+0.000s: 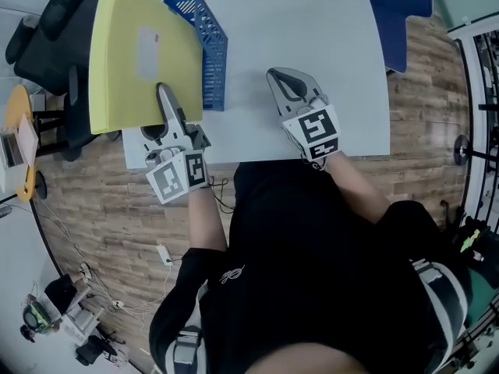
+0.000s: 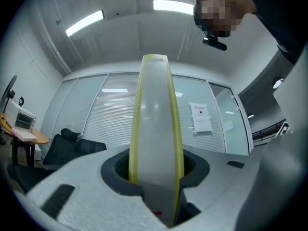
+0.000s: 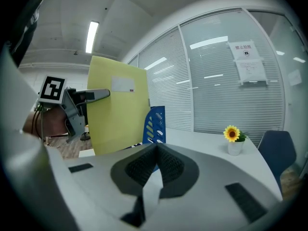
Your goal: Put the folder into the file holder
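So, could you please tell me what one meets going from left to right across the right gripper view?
The left gripper with its marker cube → the large yellow plastic folder it holds → the blue perforated plastic file holder → the small sunflower in a white pot → the dark blue chair.

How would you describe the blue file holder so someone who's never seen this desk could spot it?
On the white table, near its left end, the left gripper holds up a large yellow folder. Just right of that folder stands the file holder: a blue rack with slotted, gridded sides, the only blue thing on the tabletop.
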